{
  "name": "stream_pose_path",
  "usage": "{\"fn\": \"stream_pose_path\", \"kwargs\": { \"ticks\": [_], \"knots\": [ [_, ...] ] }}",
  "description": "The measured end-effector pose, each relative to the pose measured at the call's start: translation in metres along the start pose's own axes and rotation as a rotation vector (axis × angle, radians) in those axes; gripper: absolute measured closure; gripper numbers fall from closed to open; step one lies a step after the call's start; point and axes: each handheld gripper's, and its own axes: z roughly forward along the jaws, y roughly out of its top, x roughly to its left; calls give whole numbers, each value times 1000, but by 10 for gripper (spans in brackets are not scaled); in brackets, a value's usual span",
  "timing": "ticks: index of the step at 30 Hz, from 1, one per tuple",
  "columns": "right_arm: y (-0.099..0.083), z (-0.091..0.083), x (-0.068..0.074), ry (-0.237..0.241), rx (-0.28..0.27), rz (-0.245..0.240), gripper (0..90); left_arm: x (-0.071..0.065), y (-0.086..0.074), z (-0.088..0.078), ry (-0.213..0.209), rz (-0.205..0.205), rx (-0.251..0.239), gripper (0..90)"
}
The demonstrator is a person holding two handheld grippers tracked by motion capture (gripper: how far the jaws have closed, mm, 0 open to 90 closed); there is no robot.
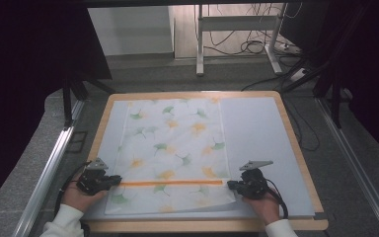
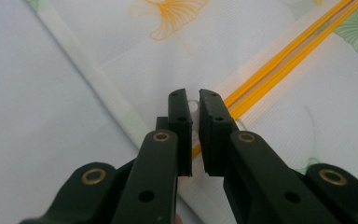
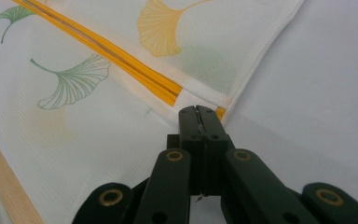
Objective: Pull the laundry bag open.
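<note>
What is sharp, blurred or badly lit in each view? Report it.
High view: dark surround, evenly lit wooden-rimmed table, slightly soft. Left gripper view: left claw in focus, white mesh bag with ginkgo-leaf print softer at the far edge. Right gripper view: right claw and orange zipper crisp, no glare.

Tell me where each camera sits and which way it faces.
High view: above the person's side, facing forward and down on the table and mesh bag; left gripper, right gripper and the hands enter at the bottom.
Left gripper view: on the left gripper, looking along its jaws at the zipper pull.
Right gripper view: on the right gripper, looking along shut jaws at the bag's edge.
Shared: the orange zipper.
</note>
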Motion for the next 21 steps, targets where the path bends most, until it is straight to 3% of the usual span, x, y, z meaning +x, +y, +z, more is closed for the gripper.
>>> {"fn": "stream_pose_path", "kwargs": {
  "ticks": [8, 21],
  "knots": [
    [0, 0, 0, -1, 1, -1, 895, 9, -7, -6, -4, -35, -22, 847],
    [0, 0, 0, -3, 1, -5, 895, 8, -9, -4, 7, -20, -34, 844]
  ]
}}
